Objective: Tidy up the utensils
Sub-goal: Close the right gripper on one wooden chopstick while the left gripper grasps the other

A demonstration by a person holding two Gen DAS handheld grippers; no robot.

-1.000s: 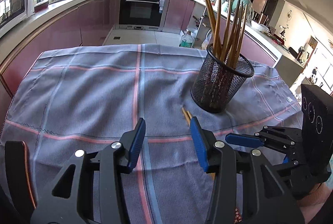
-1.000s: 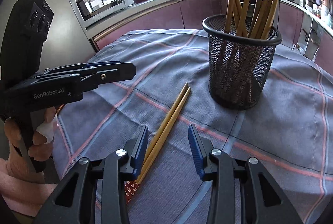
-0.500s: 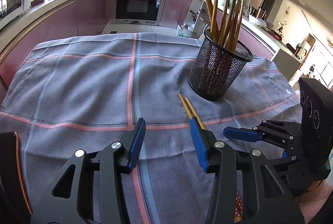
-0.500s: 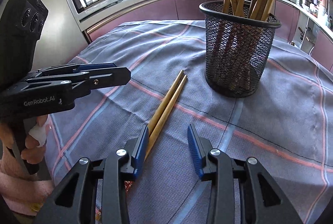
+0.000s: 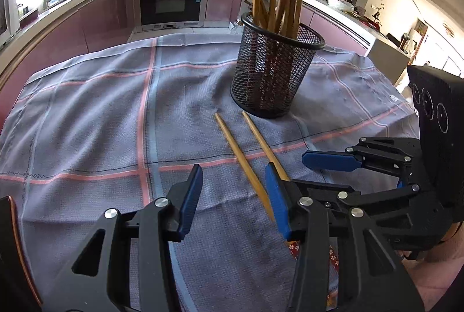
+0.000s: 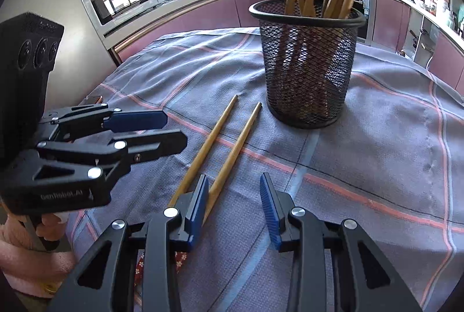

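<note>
The two loose chopsticks (image 6: 229,143) just split apart on the tabletop between both half-open, empty tongs — left tongs (image 5: 232,198), right tongs (image 6: 233,206) — so each is now easier to grab separately.

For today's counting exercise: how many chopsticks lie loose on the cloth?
2. One chopstick lies left, the other right, side by side before the mesh holder.
</note>
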